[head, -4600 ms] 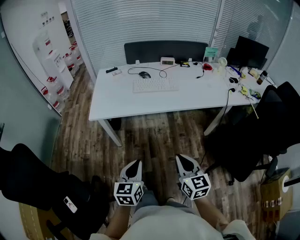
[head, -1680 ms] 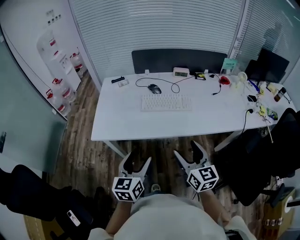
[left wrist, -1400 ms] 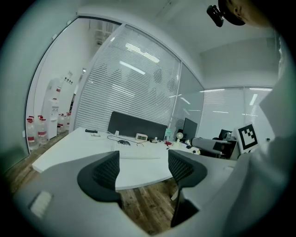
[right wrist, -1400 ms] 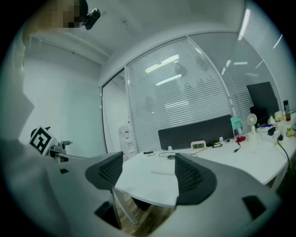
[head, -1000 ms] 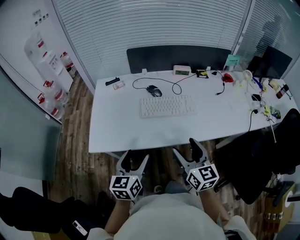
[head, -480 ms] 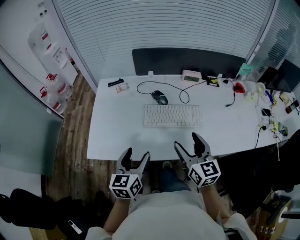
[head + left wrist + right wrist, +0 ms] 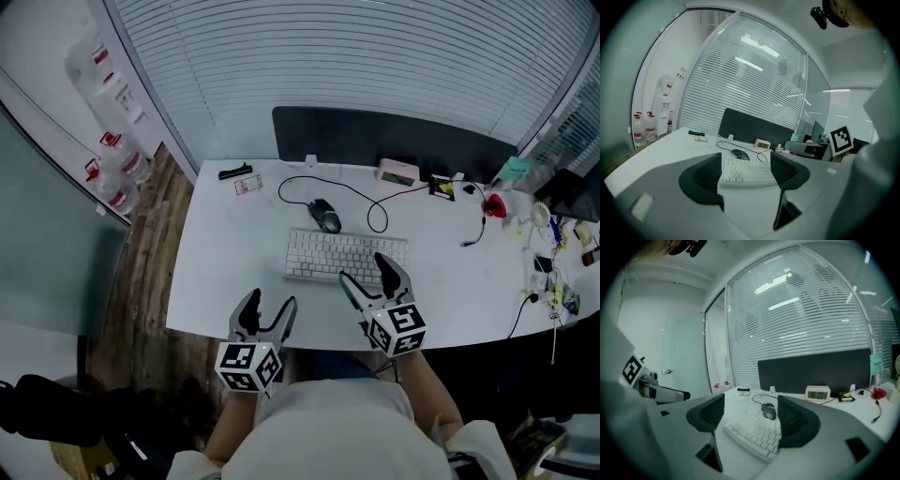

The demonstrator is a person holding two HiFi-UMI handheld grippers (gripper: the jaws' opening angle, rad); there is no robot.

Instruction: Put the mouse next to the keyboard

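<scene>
Barely started, judging from the layout: mouse not yet touched, nothing gripped.

Left gripper point(image 7: 270, 304) low over the near edge of the desk point(image 7: 211, 262), short of the keyboard point(image 7: 345, 255) and off its left end. Jaws spread wide and empty; in the left gripper view only bare desk between them, with the keyboard well beyond. No clear part in the job yet.

Mouse point(image 7: 326, 216) behind the keyboard, just past its far edge, over the left half, with a narrow strip of desk between the two. Dark, upright on its base, nose pointing away from the keyboard. Cable point(image 7: 377, 208) looping off behind the keyboard toward its right, then on to the clock point(image 7: 398, 172) well behind the keyboard's right end. Enough slack, probably, for a short shift.

Right gripper point(image 7: 367, 270) above the keyboard's near right part, aimed toward the mouse. Jaws wide apart, holding nothing; in the right gripper view, keyboard and mouse framed between them but ahead, out of reach.

Done so far: approach to the desk, right gripper lined up roughly toward the mouse.

Left to do: reach across the keyboard, close on the mouse, lift or slide it round to one end of the keyboard, most likely the right where the desk lies bare, set it down close beside, let go. Worth watching: the cable dragging over the keys.
</scene>
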